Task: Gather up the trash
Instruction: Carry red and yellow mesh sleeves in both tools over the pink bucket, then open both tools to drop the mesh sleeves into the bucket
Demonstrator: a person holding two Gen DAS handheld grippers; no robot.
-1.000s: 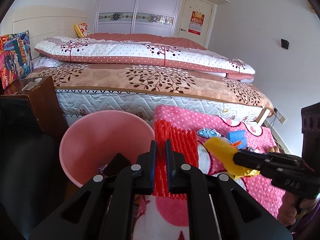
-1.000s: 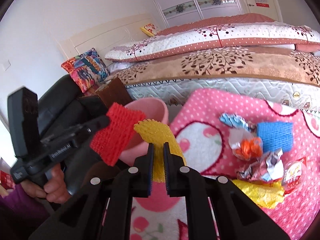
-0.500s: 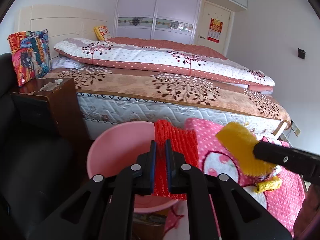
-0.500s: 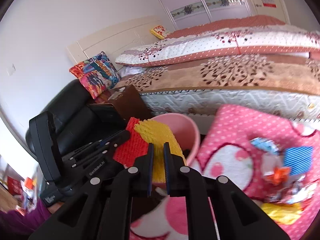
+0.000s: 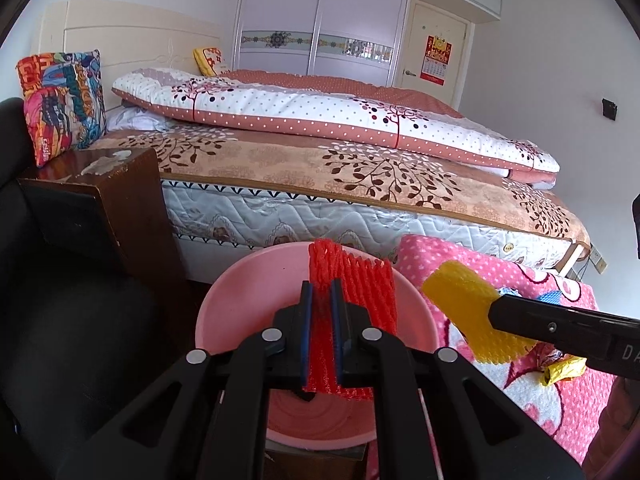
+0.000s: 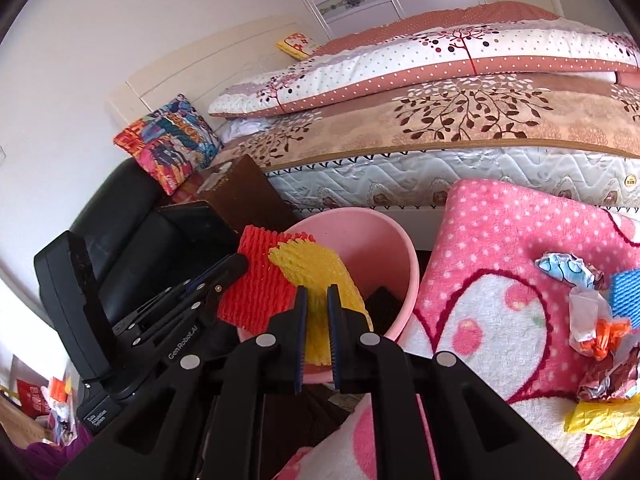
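looks like the drop-off step: left gripper point(image 5: 321, 300) clamped on the red net point(image 5: 352, 292) right over the pink bin point(image 5: 240, 308), right gripper point(image 6: 316, 300) pinching the yellow net point(image 6: 316, 268) above the same bin's rim point(image 6: 404, 264), just beside the red one. next up, probably just opening both jaws, maybe nudging the yellow further over the opening first so it doesn't slide off the rim. can't really tell what's in the bin, only something dark low down, and more wrappers point(image 6: 592, 320) waiting on the pink blanket point(image 6: 500, 240).
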